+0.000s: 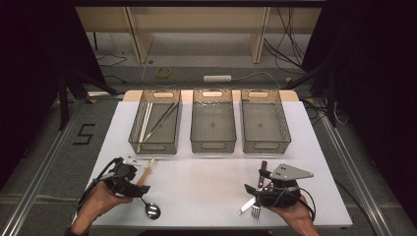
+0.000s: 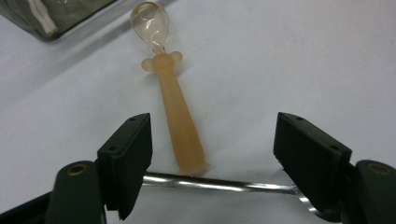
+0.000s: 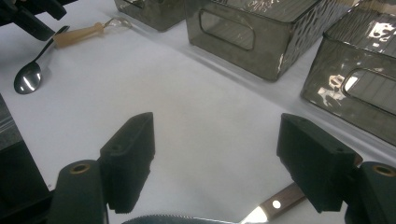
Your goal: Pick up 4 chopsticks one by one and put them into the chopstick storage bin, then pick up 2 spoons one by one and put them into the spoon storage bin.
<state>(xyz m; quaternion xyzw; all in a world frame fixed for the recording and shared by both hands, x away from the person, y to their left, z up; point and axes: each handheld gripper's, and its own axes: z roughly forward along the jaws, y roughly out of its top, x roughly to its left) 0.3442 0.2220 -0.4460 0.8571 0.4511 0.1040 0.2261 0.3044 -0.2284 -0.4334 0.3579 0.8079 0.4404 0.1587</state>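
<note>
1. High view: three grey bins stand in a row at the far side of the white table point(image 1: 206, 172). The left bin point(image 1: 135, 137) holds long utensils; the middle bin point(image 1: 196, 138) and right bin point(image 1: 248, 140) look bare.
2. Left gripper point(image 1: 129, 178) sits low at the near left, over two spoons: a tan plastic spoon point(image 1: 147, 172) and a metal spoon point(image 1: 152, 210).
3. Left gripper view: jaws stand wide apart, nothing clamped. The plastic spoon point(image 2: 177, 126) lies between them, bowl pointing away; the metal spoon's handle point(image 2: 219, 184) crosses just beneath its near end.
4. Right gripper point(image 1: 268, 189) rests at the near right over a knife point(image 1: 248, 204) and a fork point(image 1: 255, 211).
5. Right gripper view: jaws wide, holding nothing; the knife point(image 3: 273, 205) lies under the right jaw.
6. Judgement: sorting cutlery into bins; the step in hand looks like the left gripper's approach to a spoon handle.
7. Next move calls for lowering squarely over one handle and closing on it alone, since the two spoons touch or overlap there.
</note>
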